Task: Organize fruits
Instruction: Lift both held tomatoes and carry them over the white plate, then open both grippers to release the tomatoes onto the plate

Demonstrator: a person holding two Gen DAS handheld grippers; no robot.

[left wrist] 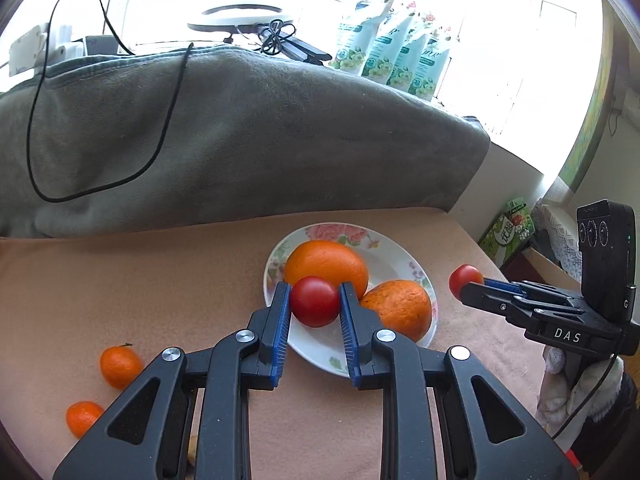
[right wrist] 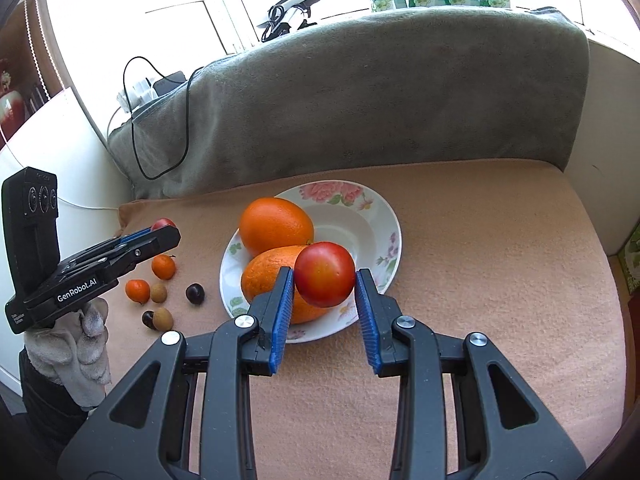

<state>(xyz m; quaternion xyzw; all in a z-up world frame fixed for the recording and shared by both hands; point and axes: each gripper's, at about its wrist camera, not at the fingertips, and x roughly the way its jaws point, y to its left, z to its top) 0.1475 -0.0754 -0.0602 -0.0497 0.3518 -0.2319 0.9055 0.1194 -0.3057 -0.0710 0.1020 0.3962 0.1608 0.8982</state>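
Note:
A floral white plate [left wrist: 394, 256] [right wrist: 362, 220] on the peach cloth holds two oranges [left wrist: 326, 266] [left wrist: 400, 306] [right wrist: 276, 226]. My left gripper [left wrist: 314, 294] is shut on a red tomato [left wrist: 315, 301] above the plate's near edge; it also shows in the right wrist view [right wrist: 160, 232]. My right gripper [right wrist: 325, 276] is shut on a second red tomato [right wrist: 325, 274] over the plate's front; it shows in the left wrist view [left wrist: 472, 286] right of the plate.
Two mandarins [left wrist: 120, 366] [left wrist: 83, 418] lie left of the plate, with small brown and dark fruits [right wrist: 195, 293] [right wrist: 163, 318] beside them. A grey blanket-covered backrest [left wrist: 240, 128] with a black cable rises behind. Boxes [left wrist: 506, 230] stand past the right edge.

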